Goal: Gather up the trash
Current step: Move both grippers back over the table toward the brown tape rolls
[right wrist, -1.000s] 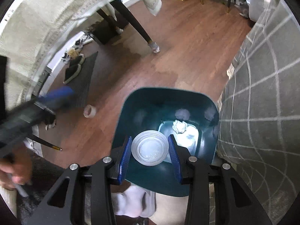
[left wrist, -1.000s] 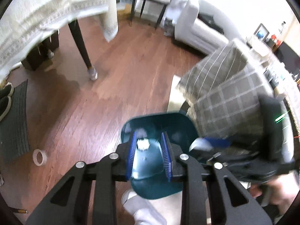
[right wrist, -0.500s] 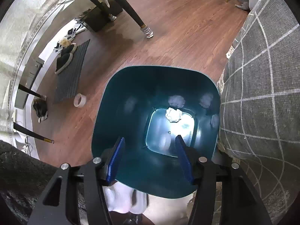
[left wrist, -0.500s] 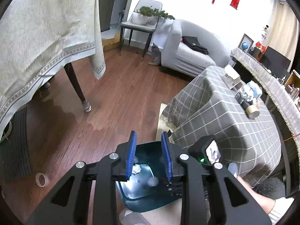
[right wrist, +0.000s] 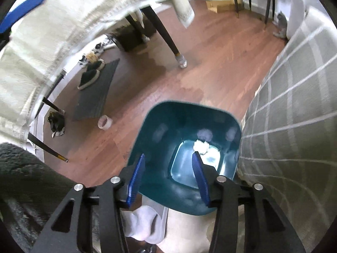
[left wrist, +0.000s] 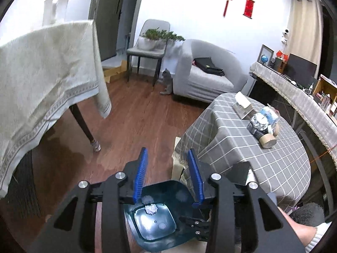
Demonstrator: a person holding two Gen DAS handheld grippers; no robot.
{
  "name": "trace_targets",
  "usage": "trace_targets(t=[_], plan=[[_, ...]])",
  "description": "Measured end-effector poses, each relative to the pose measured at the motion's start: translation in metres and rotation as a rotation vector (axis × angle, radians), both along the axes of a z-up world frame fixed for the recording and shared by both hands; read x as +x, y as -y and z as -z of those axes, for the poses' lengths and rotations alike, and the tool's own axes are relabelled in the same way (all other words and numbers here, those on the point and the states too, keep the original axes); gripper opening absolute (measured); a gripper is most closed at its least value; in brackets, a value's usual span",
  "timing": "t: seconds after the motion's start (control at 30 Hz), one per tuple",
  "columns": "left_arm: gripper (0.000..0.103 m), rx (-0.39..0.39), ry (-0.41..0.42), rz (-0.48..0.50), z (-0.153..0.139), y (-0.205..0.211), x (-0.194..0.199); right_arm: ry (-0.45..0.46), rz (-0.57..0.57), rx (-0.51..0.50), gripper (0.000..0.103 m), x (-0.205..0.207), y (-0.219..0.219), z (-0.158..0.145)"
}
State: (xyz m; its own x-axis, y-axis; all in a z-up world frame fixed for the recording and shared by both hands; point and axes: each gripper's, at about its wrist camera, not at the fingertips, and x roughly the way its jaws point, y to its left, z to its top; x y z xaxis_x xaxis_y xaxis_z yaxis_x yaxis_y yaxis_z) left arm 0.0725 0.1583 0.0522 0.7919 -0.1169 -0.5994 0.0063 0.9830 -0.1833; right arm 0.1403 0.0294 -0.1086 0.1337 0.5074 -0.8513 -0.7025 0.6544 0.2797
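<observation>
Left wrist view took in the whole room: the left hand-held gripper (left wrist: 167, 172) hung above the teal bin (left wrist: 160, 215), its jaws opening with nothing between them. Down on the bin's floor sat a crumpled foil ball (left wrist: 150, 208) and a clear round lid (left wrist: 162, 225). Only this view showed the checked-cloth counter (left wrist: 248, 151) from above, carrying a tissue box (left wrist: 242, 104), another foil wad (left wrist: 260, 121) and a tape roll (left wrist: 267, 141), plus the grey sofa (left wrist: 206, 71) and a cat (left wrist: 166, 82) beside it.

Right wrist view looked steeply down instead. The right hand-held gripper (right wrist: 168, 177) hovered over the bin (right wrist: 147, 139), jaws closing on empty air. The crumpled ball (right wrist: 201, 146) showed just past the right pad; the lid could not be made out. This view alone caught the tape ring (right wrist: 104, 122) on the wooden floor (right wrist: 210, 63), the dark mat (right wrist: 96, 90) with slippers (right wrist: 90, 74), and the person's white sock (right wrist: 145, 223).
</observation>
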Motion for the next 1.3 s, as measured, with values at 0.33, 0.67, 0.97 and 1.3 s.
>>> trace_targets(t=[0.33,0.67,0.97,1.3], plan=[[0.053,-0.04,0.062,0.015,-0.017,0.019,0.005,0.171,0.082,0.096,0.045,-0.004,0.055,-0.071],[0.059,-0.029,0.069,0.095,-0.021,0.072,0.019,0.245,0.215,0.14,0.044,0.006,0.126,-0.094],[0.065,0.001,0.023,0.163,-0.005,0.126,0.04,0.306,0.295,0.105,0.045,0.008,0.178,-0.099],[0.072,0.013,-0.008,0.218,0.01,0.174,0.059,0.337,0.4,0.074,0.062,0.006,0.236,-0.094]])
